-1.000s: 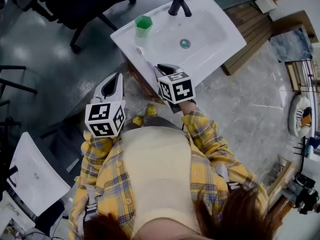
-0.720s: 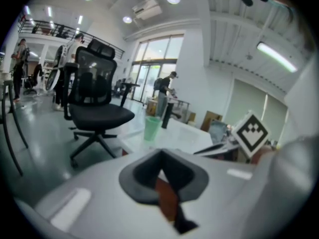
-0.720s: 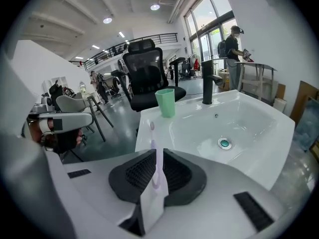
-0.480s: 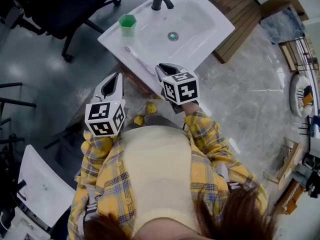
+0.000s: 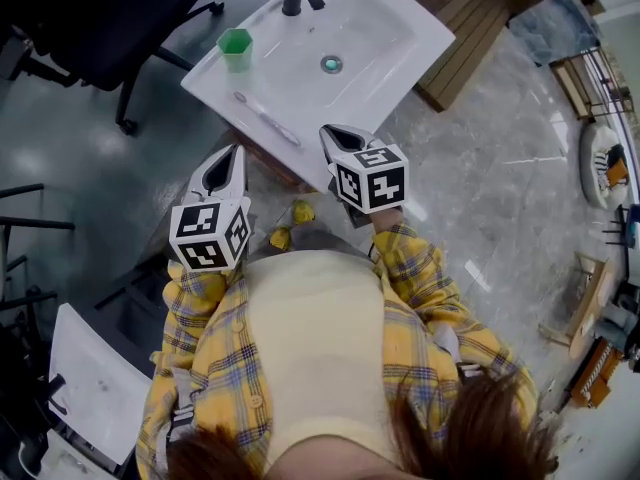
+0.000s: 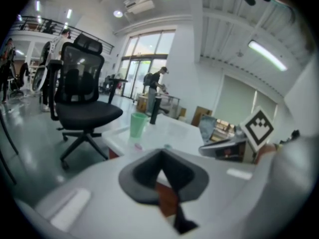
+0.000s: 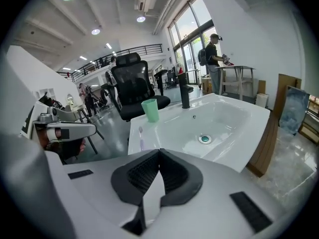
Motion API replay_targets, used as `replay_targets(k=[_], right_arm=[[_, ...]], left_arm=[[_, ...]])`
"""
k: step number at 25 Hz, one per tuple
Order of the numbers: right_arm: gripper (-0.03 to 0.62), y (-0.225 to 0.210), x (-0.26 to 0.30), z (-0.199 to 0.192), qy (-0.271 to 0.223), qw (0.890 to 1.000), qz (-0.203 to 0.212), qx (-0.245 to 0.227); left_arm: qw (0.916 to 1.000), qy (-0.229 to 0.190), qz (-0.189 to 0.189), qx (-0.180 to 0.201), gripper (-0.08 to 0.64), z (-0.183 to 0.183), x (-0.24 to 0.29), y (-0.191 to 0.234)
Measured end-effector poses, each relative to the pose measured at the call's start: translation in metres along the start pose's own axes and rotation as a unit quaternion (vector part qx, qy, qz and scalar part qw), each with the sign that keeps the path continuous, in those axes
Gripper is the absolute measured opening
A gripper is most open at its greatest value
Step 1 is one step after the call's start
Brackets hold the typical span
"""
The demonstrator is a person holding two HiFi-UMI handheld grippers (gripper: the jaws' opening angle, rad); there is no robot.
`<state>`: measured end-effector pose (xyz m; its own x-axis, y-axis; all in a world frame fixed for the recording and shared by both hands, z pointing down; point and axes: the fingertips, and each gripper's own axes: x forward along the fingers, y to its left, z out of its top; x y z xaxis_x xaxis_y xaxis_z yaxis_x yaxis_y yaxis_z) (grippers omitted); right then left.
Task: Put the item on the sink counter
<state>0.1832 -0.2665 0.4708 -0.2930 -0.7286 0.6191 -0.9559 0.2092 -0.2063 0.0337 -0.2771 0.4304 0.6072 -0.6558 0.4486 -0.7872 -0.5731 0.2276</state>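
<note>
Lying on the sink counter (image 5: 214,80), slim white toothbrush (image 5: 266,119), pinkish head.

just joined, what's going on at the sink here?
A person in a yellow plaid shirt stands at a white sink, holding a claw in each hand. The left claw and right claw are both shut and empty, held near the sink's front edge. A toothbrush lies on the sink counter beside the basin, with a green cup standing beyond it. Neither claw touches anything.
</note>
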Motion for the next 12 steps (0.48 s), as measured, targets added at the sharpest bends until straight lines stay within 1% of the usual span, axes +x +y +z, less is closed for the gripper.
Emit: replay_targets(k=[12], right_arm=[[0.014,-0.011,-0.023,0.0,-0.032,0.999,-0.019,0.028]], left_arm=[[0.9996,0.011,-0.023,0.011,0.008,-0.001,0.009,-0.011]])
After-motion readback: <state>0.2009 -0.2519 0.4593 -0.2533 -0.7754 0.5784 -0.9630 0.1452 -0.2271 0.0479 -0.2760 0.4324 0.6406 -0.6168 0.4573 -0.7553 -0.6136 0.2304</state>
